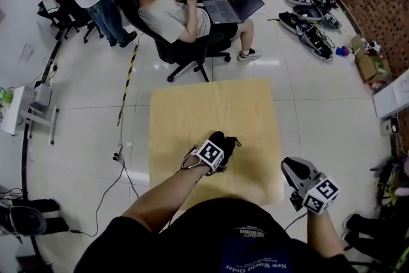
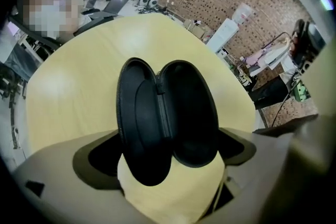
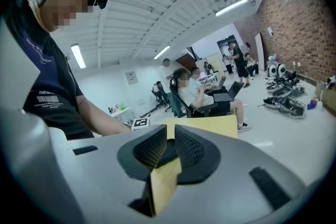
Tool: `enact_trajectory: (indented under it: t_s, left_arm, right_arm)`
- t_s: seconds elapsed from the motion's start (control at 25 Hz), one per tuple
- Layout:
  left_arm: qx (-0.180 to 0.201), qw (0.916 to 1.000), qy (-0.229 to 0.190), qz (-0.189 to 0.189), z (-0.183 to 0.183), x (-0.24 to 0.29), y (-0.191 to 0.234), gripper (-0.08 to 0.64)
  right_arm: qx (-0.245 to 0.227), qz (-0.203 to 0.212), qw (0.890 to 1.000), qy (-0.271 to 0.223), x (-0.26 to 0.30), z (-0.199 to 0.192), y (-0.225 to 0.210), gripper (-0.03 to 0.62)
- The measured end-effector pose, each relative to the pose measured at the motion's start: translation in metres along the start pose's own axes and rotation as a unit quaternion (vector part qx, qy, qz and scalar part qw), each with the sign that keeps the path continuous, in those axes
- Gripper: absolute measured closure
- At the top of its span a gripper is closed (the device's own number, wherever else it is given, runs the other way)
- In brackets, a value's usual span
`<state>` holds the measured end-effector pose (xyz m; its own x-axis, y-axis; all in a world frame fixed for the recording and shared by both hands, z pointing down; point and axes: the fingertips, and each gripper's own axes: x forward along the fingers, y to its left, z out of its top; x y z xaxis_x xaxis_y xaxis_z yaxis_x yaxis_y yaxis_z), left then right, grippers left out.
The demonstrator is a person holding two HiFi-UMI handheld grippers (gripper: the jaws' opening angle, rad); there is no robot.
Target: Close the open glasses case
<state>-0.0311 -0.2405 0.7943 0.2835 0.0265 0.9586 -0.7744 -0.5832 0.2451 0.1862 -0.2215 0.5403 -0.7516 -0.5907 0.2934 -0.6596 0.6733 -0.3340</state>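
The black, zip-rimmed glasses case (image 2: 167, 118) lies splayed open on the pale wooden bench (image 2: 73, 86), between the wide-spread jaws of the left claw (image 2: 165, 160), ungripped. It is probably light, stiff-shelled and smooth, so push one half's outer rim over the hinge. The right claw (image 3: 169, 147) is closed to a slit and empty.

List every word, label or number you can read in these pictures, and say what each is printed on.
"New World Order": upside down on the person's dark shirt, head view.
Smaller print on it, right gripper view: too blurred to read.
Glasses case: no lettering visible.
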Motion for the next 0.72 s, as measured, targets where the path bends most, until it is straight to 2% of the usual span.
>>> enact_trajectory:
  t_s: [0.04, 0.12, 0.2, 0.24, 0.32, 0.44, 0.56, 0.72]
  left_arm:
    - [0.009, 0.9999, -0.007, 0.0, 0.002, -0.006, -0.001, 0.009]
    - [0.039, 0.9989, -0.026, 0.002, 0.01, -0.02, -0.008, 0.149]
    - [0.086, 0.9955, -0.034, 0.02, 0.018, -0.029, -0.015, 0.307]
    - [0.114, 0.9925, -0.029, 0.036, 0.02, -0.031, -0.015, 0.313]
    - [0.155, 0.9861, -0.012, 0.058, 0.021, -0.028, -0.015, 0.311]
    - [0.166, 0.9843, 0.011, 0.059, 0.02, -0.02, -0.014, 0.299]
    - [0.153, 0.9863, 0.034, 0.053, 0.016, -0.007, -0.008, 0.219]
    - [0.147, 0.9865, 0.059, 0.044, 0.014, 0.011, -0.002, 0.077]
  right_arm:
    - [0.0, 0.0, 1.0, -0.001, -0.001, 0.0, 0.0, 0.572]
    - [0.0, -0.001, 1.0, -0.003, -0.001, 0.001, -0.001, 0.572]
    - [0.0, -0.001, 1.0, -0.004, -0.001, 0.003, -0.001, 0.572]
    - [0.001, 0.001, 1.0, -0.004, 0.0, 0.004, 0.0, 0.572]
    - [0.0, 0.005, 1.0, -0.004, 0.002, 0.006, 0.004, 0.572]
    - [-0.002, 0.007, 1.0, -0.004, 0.002, 0.006, 0.008, 0.572]
    - [-0.003, 0.003, 1.0, -0.002, -0.001, 0.003, 0.009, 0.572]
    - [0.001, -0.005, 1.0, 0.005, -0.01, -0.002, 0.007, 0.572]
